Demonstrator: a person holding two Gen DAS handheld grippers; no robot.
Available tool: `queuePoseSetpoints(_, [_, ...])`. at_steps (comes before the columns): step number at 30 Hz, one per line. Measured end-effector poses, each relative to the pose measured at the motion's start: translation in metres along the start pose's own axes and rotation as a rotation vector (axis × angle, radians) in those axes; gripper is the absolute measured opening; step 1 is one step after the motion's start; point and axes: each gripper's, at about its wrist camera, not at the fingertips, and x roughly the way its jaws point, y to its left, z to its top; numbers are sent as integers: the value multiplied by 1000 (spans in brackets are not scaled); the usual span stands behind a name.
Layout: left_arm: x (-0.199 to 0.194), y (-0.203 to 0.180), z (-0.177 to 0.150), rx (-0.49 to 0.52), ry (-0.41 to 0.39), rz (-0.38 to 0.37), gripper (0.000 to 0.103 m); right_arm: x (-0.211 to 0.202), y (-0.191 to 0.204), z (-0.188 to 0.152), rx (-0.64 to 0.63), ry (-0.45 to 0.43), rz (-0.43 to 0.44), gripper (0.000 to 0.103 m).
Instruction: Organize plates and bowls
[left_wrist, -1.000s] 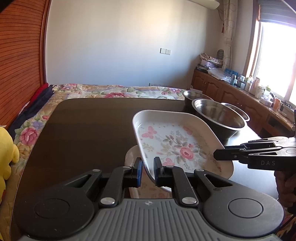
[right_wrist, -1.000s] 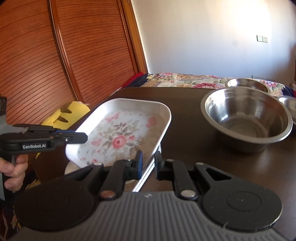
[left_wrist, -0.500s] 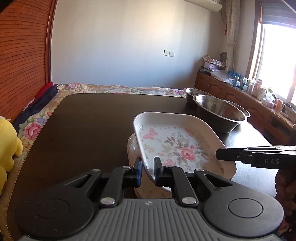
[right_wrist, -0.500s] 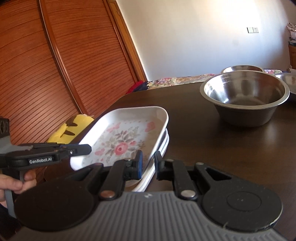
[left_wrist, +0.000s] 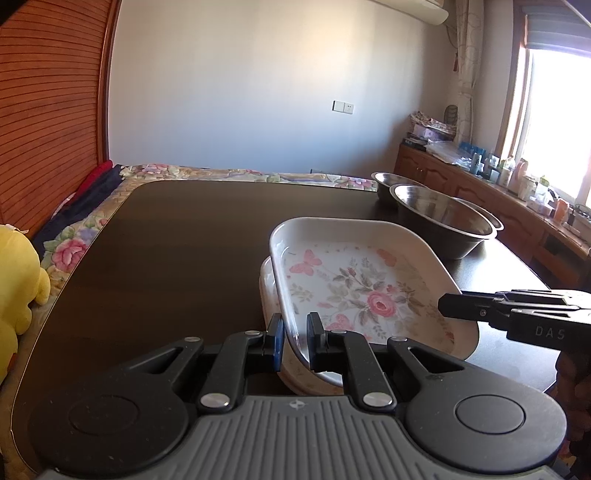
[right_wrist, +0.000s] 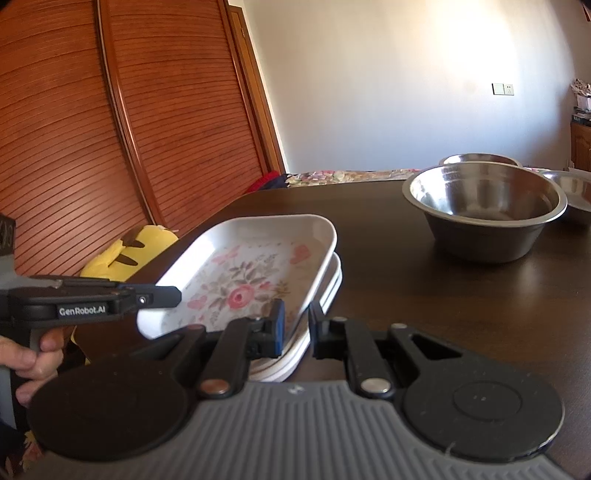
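Both claws are holding one floral plate by opposite rims: the left claw (left_wrist: 295, 341) is pinching its near edge, the right claw (right_wrist: 295, 326) its other side. The floral plate (left_wrist: 364, 291) is lying tilted just over the stacked plates (right_wrist: 325, 291) on the table (left_wrist: 177, 243), long axis running away from the left claw; steel bowls (right_wrist: 484, 210) are standing well beyond.
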Motion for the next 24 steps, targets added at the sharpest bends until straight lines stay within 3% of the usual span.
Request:
queuePoseSetpoints(16, [1, -12, -6, 61, -15, 75, 16, 1, 9, -7, -69, -22, -41, 16])
queuePoseSetpoints(24, [3, -11, -11, 61, -3, 77, 16, -2, 9, -8, -65, -38, -49, 16])
